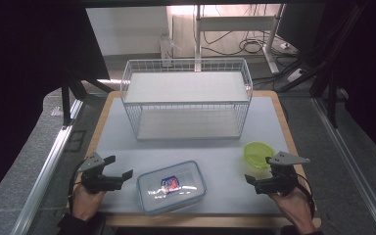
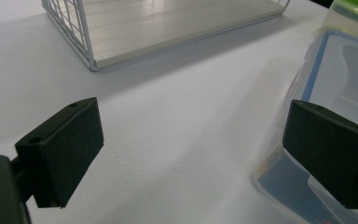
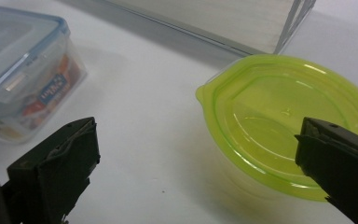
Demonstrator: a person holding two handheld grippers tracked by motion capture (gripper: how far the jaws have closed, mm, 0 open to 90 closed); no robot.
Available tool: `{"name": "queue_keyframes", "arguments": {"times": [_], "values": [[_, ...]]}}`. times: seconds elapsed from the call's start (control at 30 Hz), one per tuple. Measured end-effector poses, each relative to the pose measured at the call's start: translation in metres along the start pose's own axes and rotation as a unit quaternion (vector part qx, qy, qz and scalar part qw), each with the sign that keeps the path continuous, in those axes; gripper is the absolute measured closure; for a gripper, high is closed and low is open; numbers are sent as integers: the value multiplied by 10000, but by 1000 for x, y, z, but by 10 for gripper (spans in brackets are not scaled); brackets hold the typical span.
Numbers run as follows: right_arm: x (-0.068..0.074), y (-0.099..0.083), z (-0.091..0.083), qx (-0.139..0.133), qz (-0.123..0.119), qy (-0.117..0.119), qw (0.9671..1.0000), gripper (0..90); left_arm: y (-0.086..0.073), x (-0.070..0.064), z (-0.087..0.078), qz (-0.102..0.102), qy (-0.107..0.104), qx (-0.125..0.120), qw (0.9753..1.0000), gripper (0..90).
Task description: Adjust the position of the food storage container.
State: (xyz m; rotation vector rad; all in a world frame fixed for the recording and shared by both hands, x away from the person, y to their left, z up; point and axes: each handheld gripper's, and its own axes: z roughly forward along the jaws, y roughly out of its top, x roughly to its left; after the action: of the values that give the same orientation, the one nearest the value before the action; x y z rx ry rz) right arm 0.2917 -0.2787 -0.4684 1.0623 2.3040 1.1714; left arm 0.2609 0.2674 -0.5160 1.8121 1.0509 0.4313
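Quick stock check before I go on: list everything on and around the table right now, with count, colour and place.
wire rack: one, white, two shelves, far middle of the table
rectangular food container: one, clear with blue-edged lid and a red and blue label, near edge, centre
round container: one, clear with yellow-green lid, near right, beside the right gripper
table: one, white mat on a wood-edged top
cables: several, dark, on the floor beyond the table
left gripper: black, fingers open, near left, pointing at the rectangular container
right gripper: black, fingers open, near right
hands: two, at the bottom edge, each holding a gripper
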Motion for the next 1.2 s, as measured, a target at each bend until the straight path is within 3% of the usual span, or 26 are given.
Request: {"name": "queue_keyframes", "arguments": {"times": [0.13, 0.37, 0.53, 0.6, 0.83, 1.0, 1.2], "values": [[-3, -1, -2, -127, 140, 126, 9997, 0, 0, -1, -2, 16, 63, 35, 10000, 65], [2, -1, 0, -99, -26, 124, 9999, 75, 1, -7, 0, 233, 255, 253, 9991, 46], [1, 0, -1, -158, 0, 126, 9998, 105, 1, -8, 1, 197, 263, 367, 9988, 40], [1, -1, 0, -112, -9, 83, 9999, 122, 1, -7, 0, 116, 174, 300, 9993, 39], [4, 1, -1, -114, -107, 24, 9999, 171, 1, -11, -4, 160, 163, 326, 9992, 67], [7, 2, -2, -93, -163, 32, 9998, 255, 0, -18, -8, 324, 204, 360, 9986, 145], [16, 4, -3, -143, -244, 159, 9995, 409, -2, -28, -11, 431, -10, 501, 9978, 251]]}}
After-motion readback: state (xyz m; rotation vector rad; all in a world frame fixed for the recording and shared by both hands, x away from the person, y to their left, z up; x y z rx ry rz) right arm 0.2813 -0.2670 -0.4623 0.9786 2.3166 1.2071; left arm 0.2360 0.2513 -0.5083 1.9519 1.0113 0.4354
